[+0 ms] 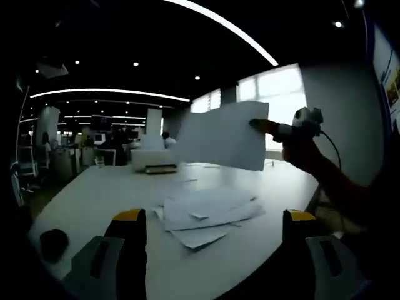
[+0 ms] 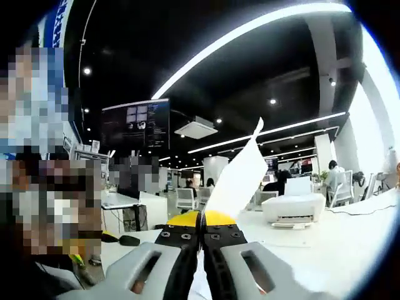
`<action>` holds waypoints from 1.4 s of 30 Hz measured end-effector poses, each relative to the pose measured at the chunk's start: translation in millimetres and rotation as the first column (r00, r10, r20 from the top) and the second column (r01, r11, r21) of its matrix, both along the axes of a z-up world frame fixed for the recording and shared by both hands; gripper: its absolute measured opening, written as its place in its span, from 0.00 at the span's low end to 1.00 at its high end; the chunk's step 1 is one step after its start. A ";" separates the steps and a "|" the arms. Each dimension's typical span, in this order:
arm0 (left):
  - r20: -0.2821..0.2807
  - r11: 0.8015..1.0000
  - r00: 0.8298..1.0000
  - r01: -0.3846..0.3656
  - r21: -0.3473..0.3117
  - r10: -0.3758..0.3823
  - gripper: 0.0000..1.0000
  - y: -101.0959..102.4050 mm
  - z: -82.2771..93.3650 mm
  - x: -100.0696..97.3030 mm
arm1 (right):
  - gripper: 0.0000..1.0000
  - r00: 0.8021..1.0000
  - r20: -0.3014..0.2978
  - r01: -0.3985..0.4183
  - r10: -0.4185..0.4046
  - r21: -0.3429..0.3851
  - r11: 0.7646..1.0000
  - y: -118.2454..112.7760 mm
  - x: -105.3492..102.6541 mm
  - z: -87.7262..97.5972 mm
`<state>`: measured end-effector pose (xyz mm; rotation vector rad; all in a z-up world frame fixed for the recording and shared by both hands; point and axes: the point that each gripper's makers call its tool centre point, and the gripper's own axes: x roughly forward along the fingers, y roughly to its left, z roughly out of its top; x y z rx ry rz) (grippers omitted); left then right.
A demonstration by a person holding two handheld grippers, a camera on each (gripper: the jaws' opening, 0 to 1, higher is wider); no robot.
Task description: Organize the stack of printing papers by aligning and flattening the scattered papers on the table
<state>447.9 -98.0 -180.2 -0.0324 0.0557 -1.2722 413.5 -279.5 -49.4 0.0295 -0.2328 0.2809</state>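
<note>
Several white printing papers (image 1: 206, 215) lie in a loose, skewed pile on the pale table (image 1: 106, 194), just beyond my left gripper (image 1: 209, 215), whose yellow-tipped fingers stand wide open with nothing between them. In the left gripper view the right gripper (image 1: 275, 129) comes in from the right, held by a person's hand, and holds one white sheet (image 1: 222, 136) up in the air above the table. In the right gripper view my right gripper (image 2: 201, 220) is shut on that sheet (image 2: 240, 175), which rises edge-on from the yellow tips.
A white printer (image 1: 153, 159) stands at the far side of the table, also seen as the printer (image 2: 294, 206) in the right gripper view. A dark round object (image 1: 53, 240) lies near the table's left corner. Office desks, chairs and people are beyond.
</note>
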 end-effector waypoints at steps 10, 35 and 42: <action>-0.067 0.998 0.998 -0.005 -0.058 0.001 0.92 0.9 1.4 9.5 | 0.00 0.995 0.026 -0.090 0.091 -0.055 0.994 40.3 -1.5 24.6; 0.210 0.976 0.954 -0.198 -0.094 0.213 0.91 0.8 47.2 43.6 | 0.00 0.965 0.088 -0.247 0.249 -0.036 0.968 113.2 -14.1 81.5; 0.248 0.966 0.936 -0.227 -0.122 0.251 0.90 5.0 59.4 48.8 | 0.00 0.964 0.028 -0.264 0.265 -0.040 0.964 129.7 -11.6 63.8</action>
